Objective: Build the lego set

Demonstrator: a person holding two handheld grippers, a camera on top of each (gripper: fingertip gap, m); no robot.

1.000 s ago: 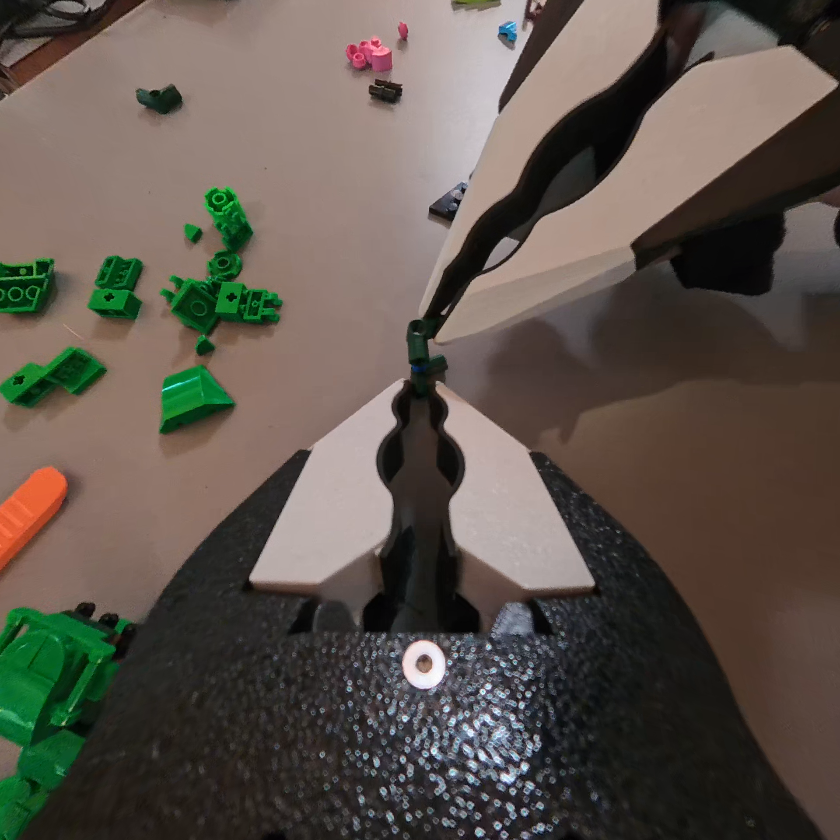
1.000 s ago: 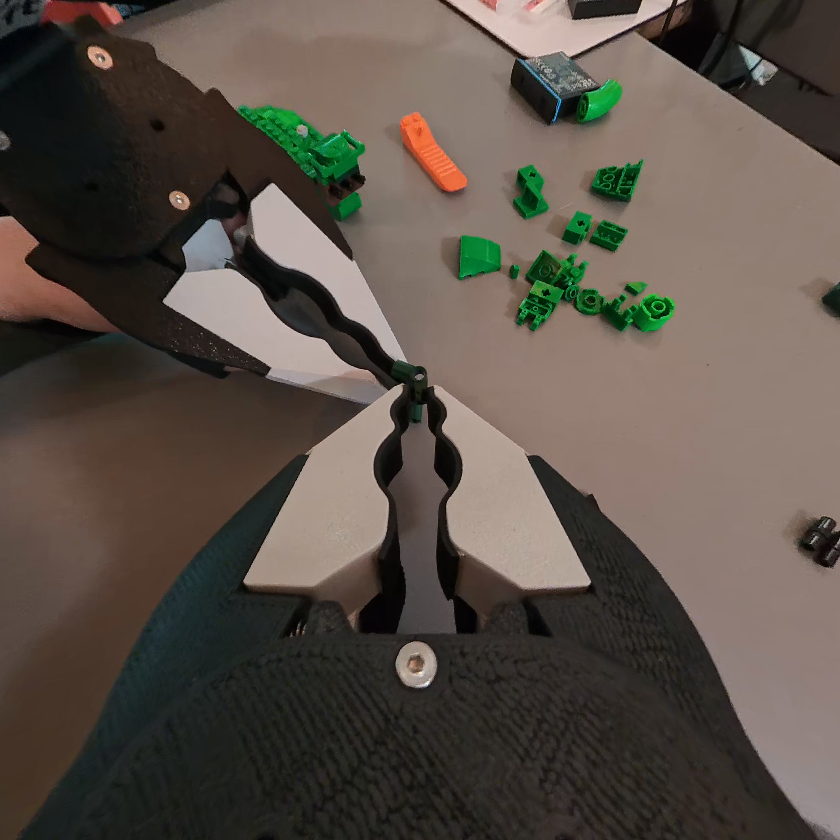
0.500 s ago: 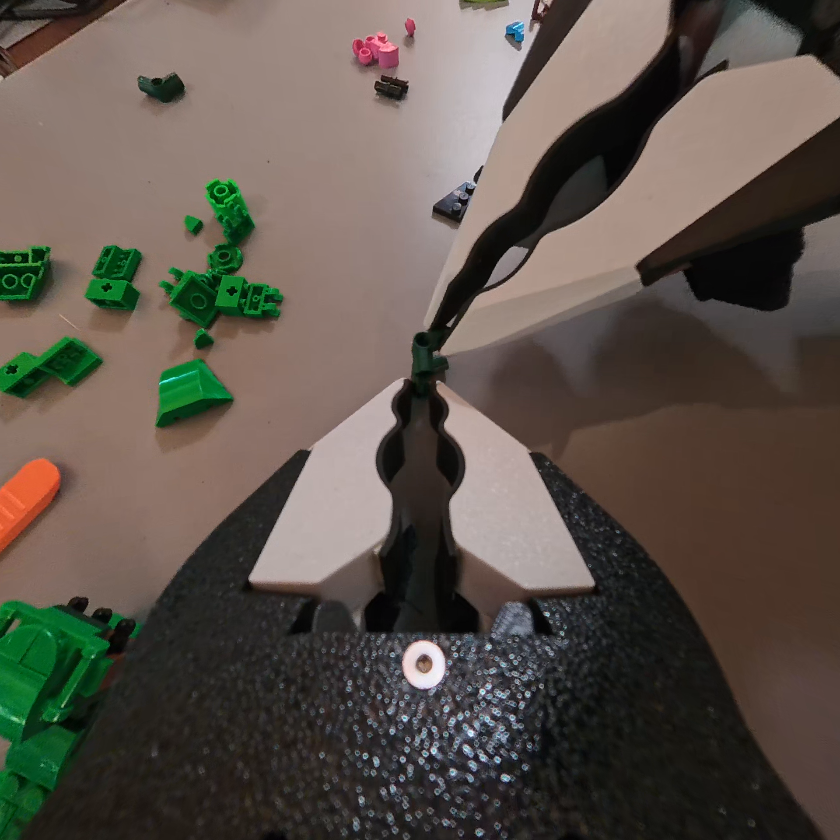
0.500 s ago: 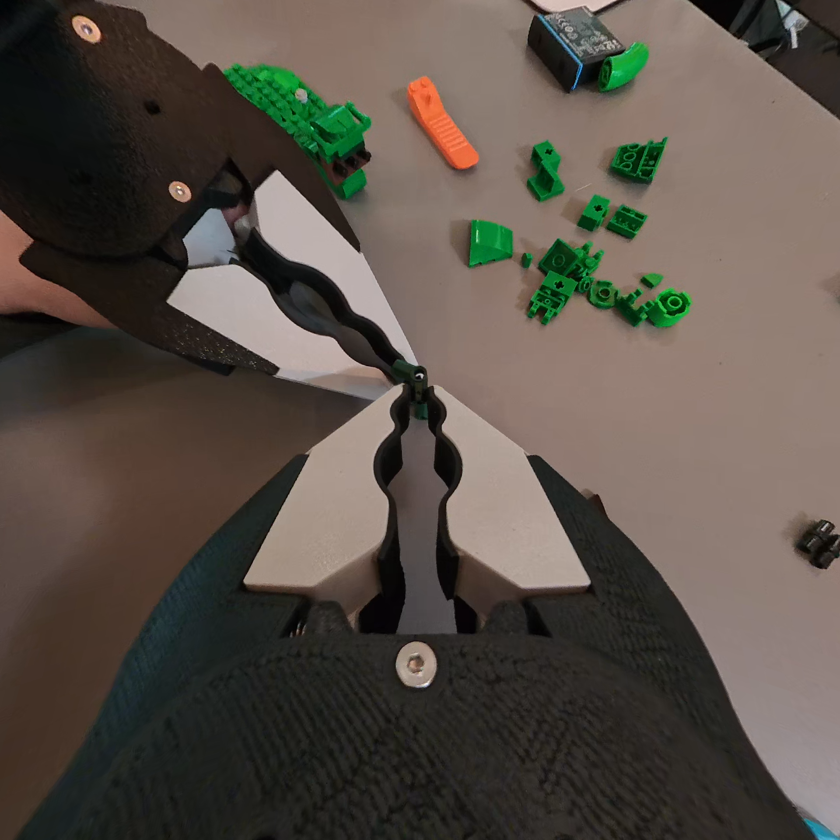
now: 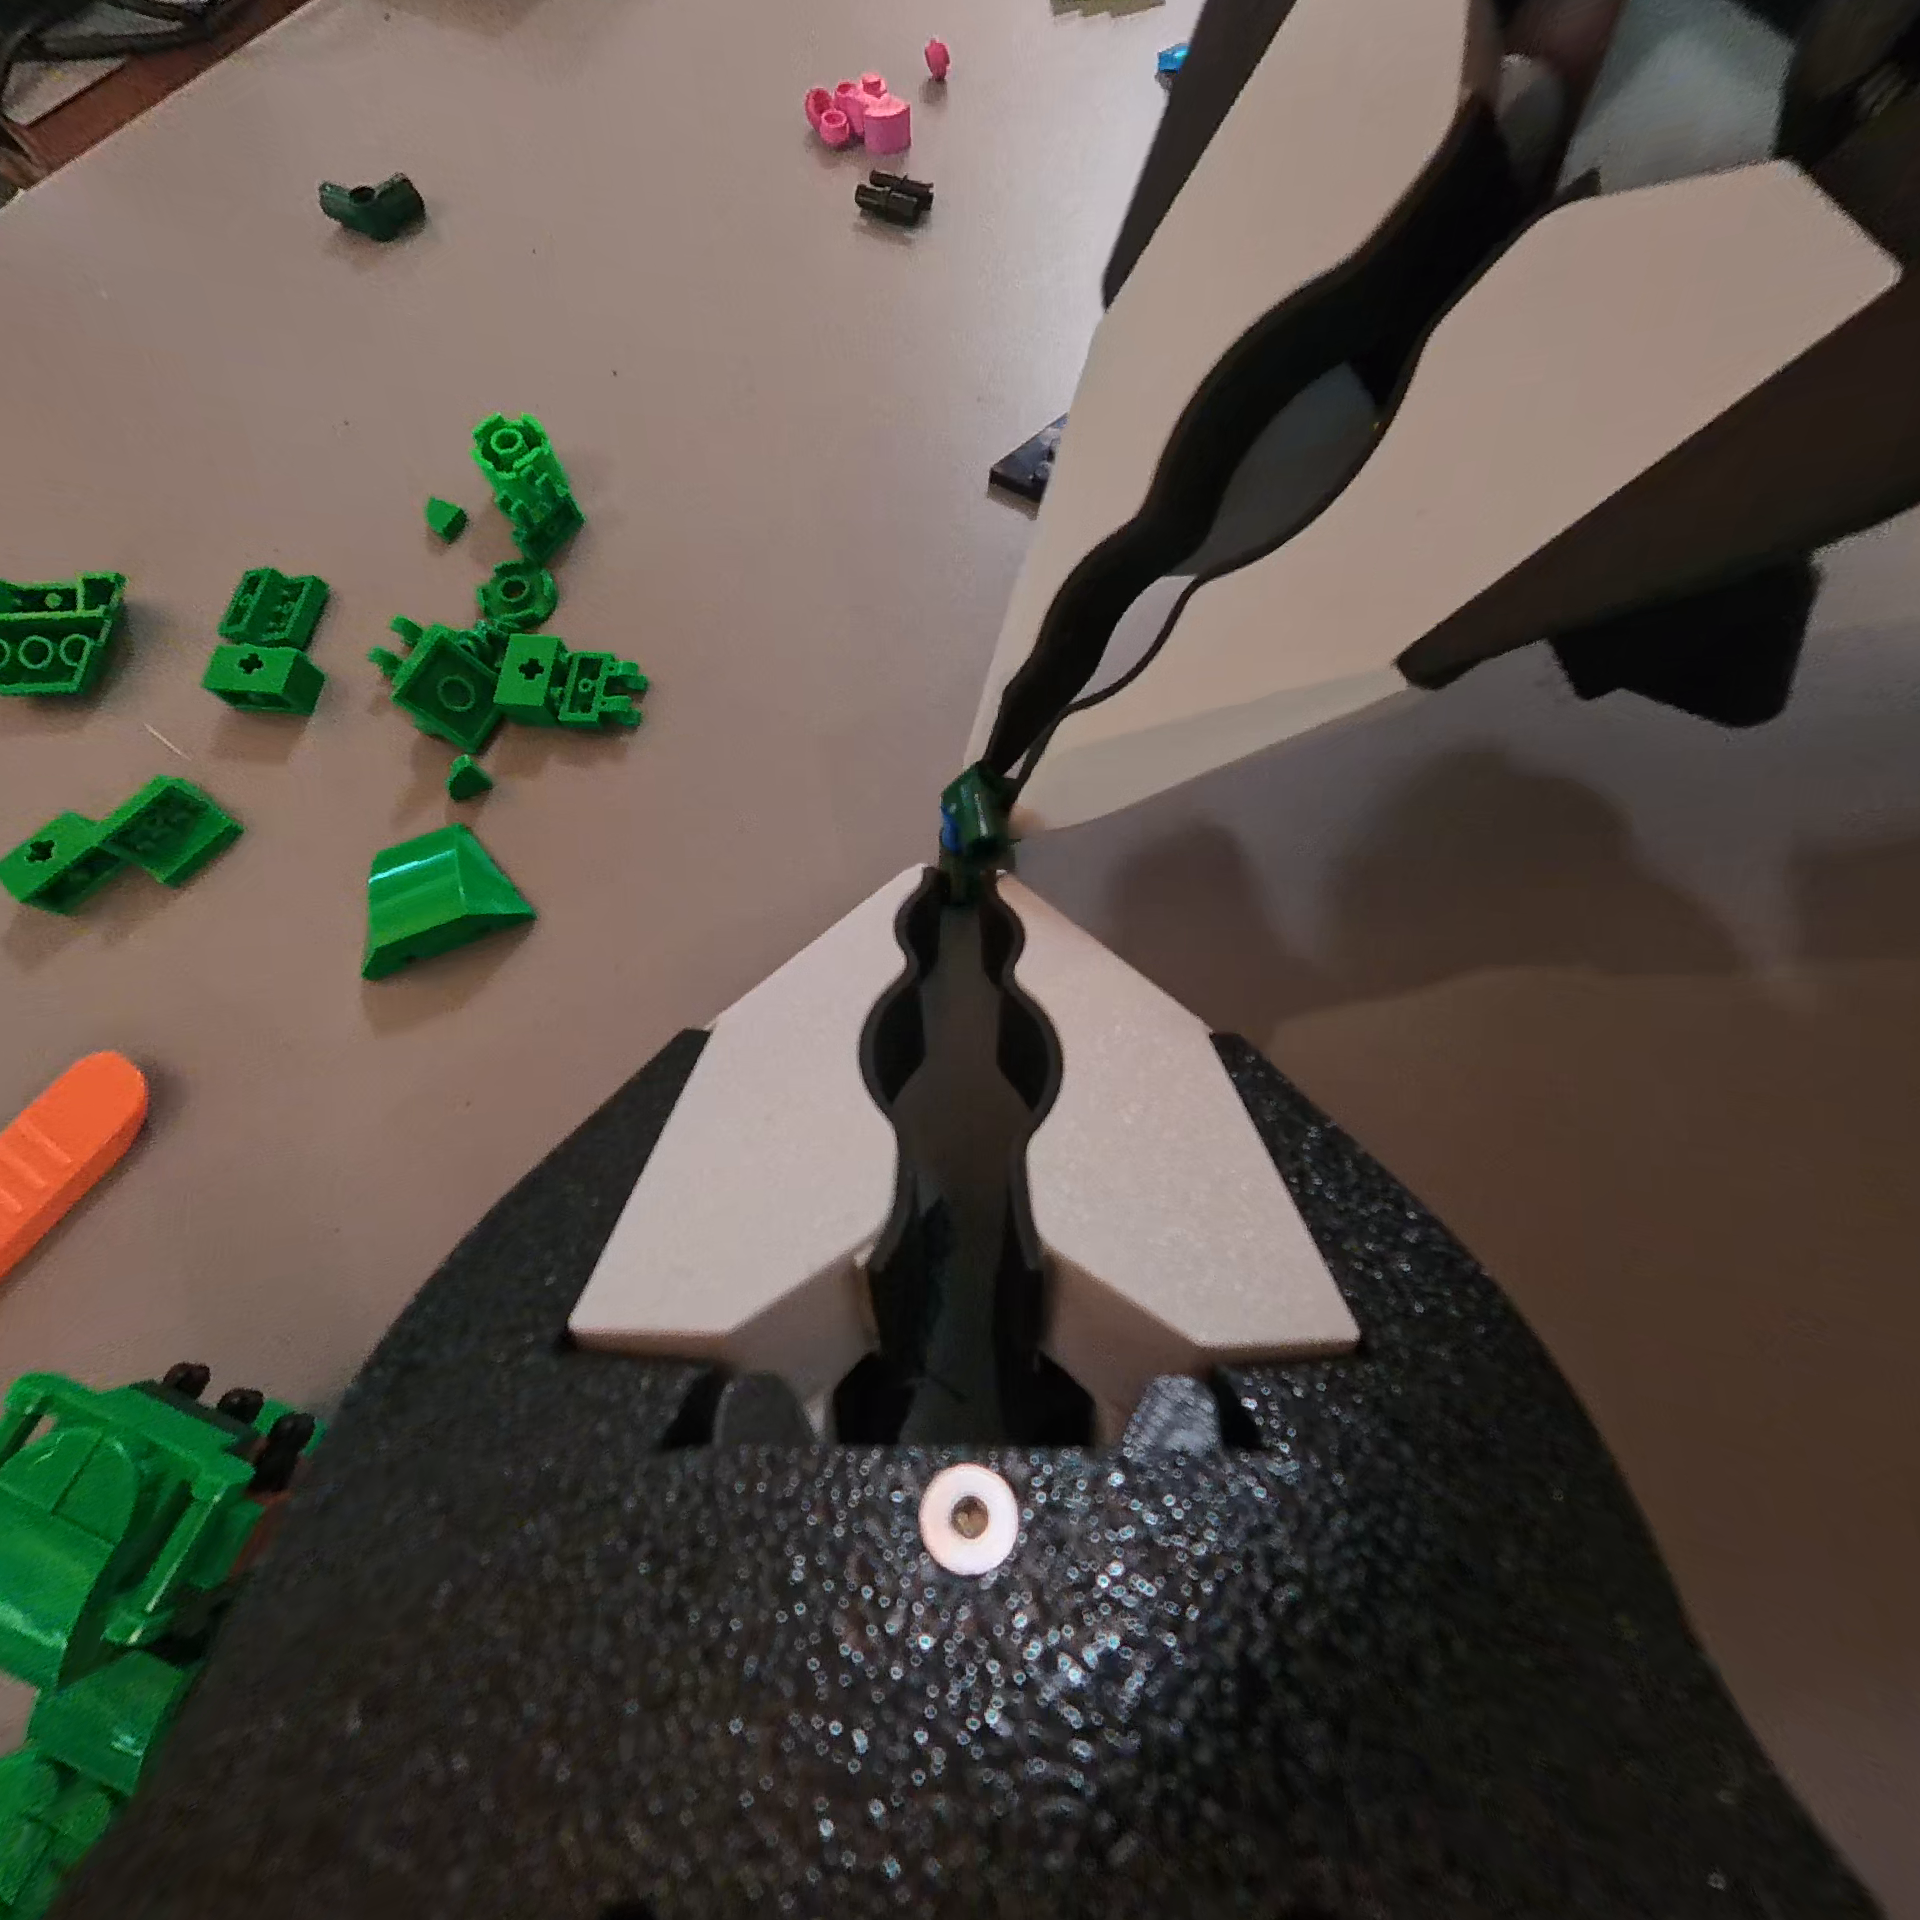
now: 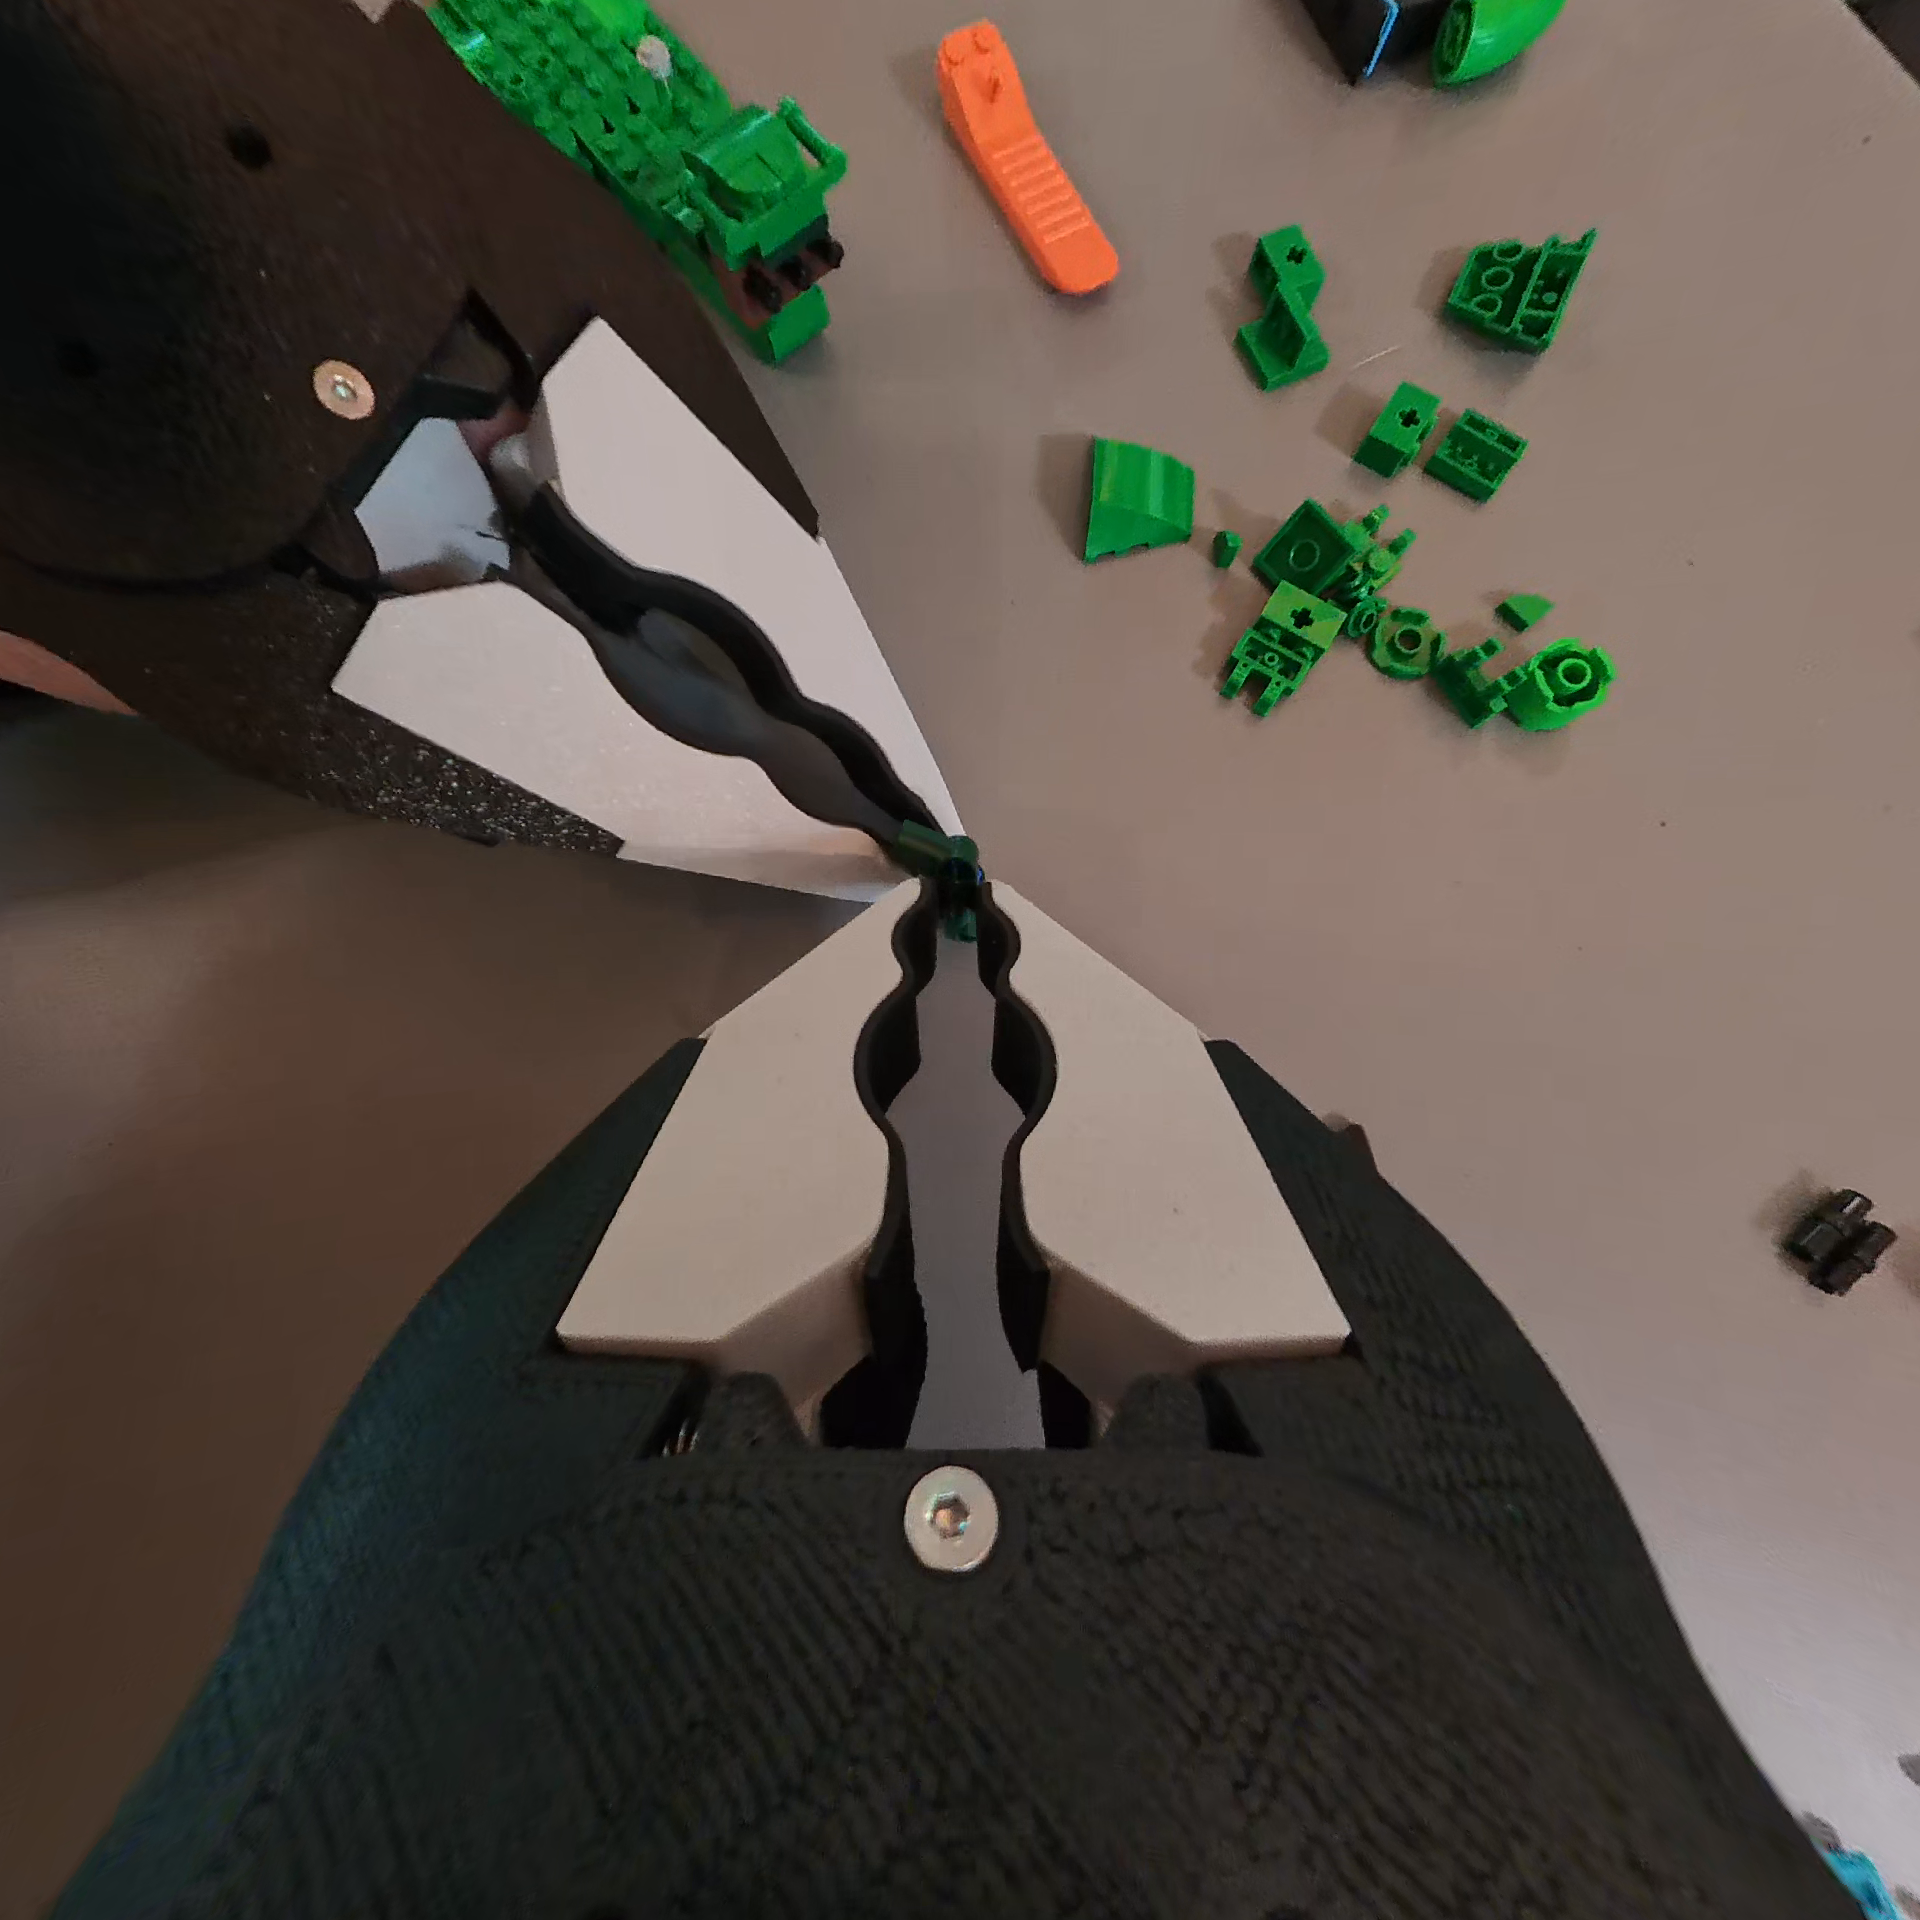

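My left gripper (image 5: 961,883) is shut on a small dark green connector with a blue pin (image 5: 971,826), held above the table. My right gripper (image 6: 956,904) is shut on another small dark green connector (image 6: 958,920). The two grippers meet tip to tip, and the two small pieces are pressed together between them. In the left wrist view the right gripper (image 5: 992,800) reaches in from the upper right. In the right wrist view the left gripper (image 6: 914,836) reaches in from the upper left. The joint between the pieces is too small to make out.
Loose green bricks (image 5: 457,686) (image 6: 1309,582), a green wedge (image 5: 436,904) and an orange brick separator (image 6: 1029,208) lie on the grey table. A partly built green model (image 6: 686,156) sits behind the left gripper. Pink pieces (image 5: 862,109), a black pin (image 6: 1839,1242) and a spare dark green connector (image 5: 369,203) lie farther off. My left and right fingertips are right by each other. The orange brick separator (image 6: 1029,208) is about equally far from each gripper, around 15 cm.
The two grippers have closed in on each other, and the gap between the two dark green pieces has shut. The right wrist view has shifted toward the loose green bricks.
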